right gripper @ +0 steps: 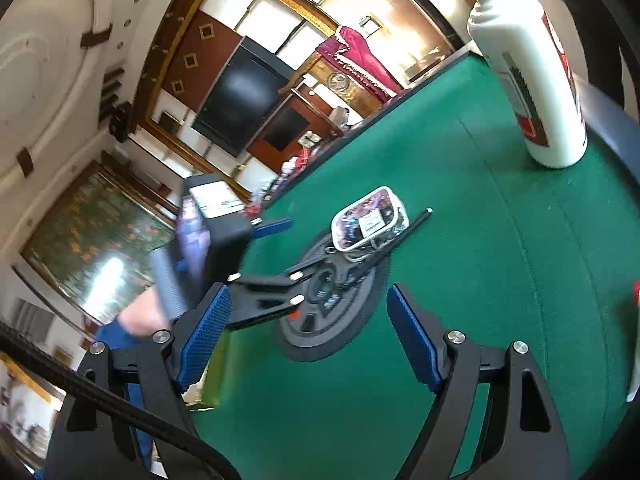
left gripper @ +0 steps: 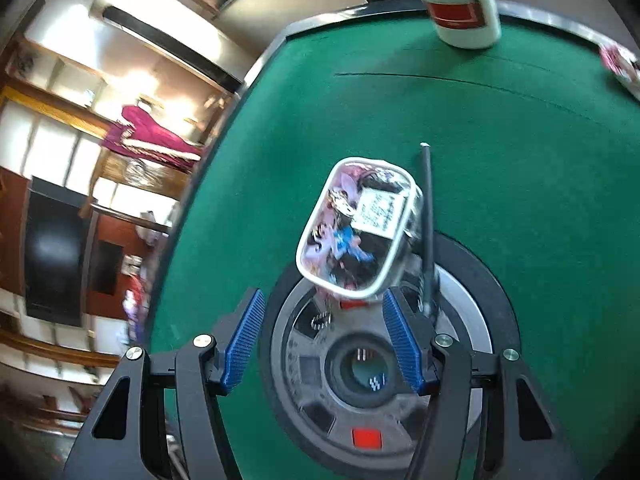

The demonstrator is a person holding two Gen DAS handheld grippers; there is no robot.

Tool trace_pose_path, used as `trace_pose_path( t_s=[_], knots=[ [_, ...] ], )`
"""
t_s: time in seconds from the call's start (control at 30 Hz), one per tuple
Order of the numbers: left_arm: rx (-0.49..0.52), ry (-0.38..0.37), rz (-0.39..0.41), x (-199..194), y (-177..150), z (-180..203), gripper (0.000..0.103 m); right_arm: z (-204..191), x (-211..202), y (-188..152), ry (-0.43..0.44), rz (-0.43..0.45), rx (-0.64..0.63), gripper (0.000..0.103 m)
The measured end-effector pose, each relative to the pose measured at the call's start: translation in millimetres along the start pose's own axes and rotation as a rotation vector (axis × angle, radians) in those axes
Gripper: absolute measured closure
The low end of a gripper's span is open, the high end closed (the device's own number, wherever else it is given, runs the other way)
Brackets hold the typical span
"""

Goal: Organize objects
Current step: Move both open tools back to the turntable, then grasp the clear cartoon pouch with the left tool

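A small white-rimmed tin (left gripper: pixel 356 228) with a colourful printed lid sits on the far edge of a round black and grey disc (left gripper: pixel 320 408) on the green table (left gripper: pixel 520 200). A thin black rod (left gripper: pixel 426 220) leans beside the tin. My left gripper (left gripper: pixel 324 340) is open and empty just short of the tin, above the disc. In the right wrist view the tin (right gripper: pixel 370 218), the disc (right gripper: pixel 320 332) and the left gripper (right gripper: pixel 280 264) lie ahead. My right gripper (right gripper: pixel 310 334) is open and empty, above the table.
A tall white bottle (right gripper: pixel 528 92) with a red cap stands at the table's far side, also in the left wrist view (left gripper: pixel 464 4). A pink-patterned item (left gripper: pixel 620 64) lies at the far right edge. The table edge (left gripper: pixel 240 92) curves along the left.
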State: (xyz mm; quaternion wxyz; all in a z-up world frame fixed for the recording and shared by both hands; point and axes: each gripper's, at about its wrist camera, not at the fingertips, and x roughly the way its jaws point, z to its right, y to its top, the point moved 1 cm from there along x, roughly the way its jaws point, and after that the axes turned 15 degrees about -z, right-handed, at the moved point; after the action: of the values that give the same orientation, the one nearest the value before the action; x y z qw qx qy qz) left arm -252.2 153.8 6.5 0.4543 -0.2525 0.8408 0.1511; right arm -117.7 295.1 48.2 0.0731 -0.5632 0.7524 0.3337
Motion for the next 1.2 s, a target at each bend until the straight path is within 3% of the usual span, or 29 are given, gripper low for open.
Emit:
trace_pose_path(
  t_s=[0.17, 0.27, 0.37, 0.47, 0.6, 0.67, 0.87, 1.03, 1.2],
  knots=[
    [0.023, -0.119, -0.016, 17, 11, -17, 0.047, 9, 6, -1, 0.097, -0.034, 0.051, 0.022],
    [0.044, -0.087, -0.033, 24, 14, -22, 0.047, 12, 9, -3, 0.144, -0.040, 0.071, 0.020],
    [-0.010, -0.073, -0.013, 22, 12, -37, 0.044, 15, 11, -5, 0.162, -0.047, 0.102, 0.019],
    [0.017, -0.139, 0.010, 22, 16, -33, 0.042, 18, 12, -5, 0.172, -0.048, 0.118, 0.019],
    [0.044, -0.151, 0.017, 27, 27, -23, 0.041, 23, 16, -7, 0.183, -0.058, 0.140, 0.019],
    [0.038, -0.215, 0.006, 28, 32, -28, 0.041, 25, 16, -7, 0.184, -0.060, 0.145, 0.019],
    [0.032, -0.313, -0.009, 33, 30, -36, 0.041, 25, 12, -6, 0.179, -0.054, 0.149, 0.019],
    [-0.024, -0.447, 0.020, 38, 31, -46, 0.041, 27, 16, -7, 0.191, -0.072, 0.162, 0.018],
    [-0.096, -0.604, -0.014, 44, 28, -62, 0.041, 30, 13, -8, 0.185, -0.063, 0.165, 0.019]
  ],
)
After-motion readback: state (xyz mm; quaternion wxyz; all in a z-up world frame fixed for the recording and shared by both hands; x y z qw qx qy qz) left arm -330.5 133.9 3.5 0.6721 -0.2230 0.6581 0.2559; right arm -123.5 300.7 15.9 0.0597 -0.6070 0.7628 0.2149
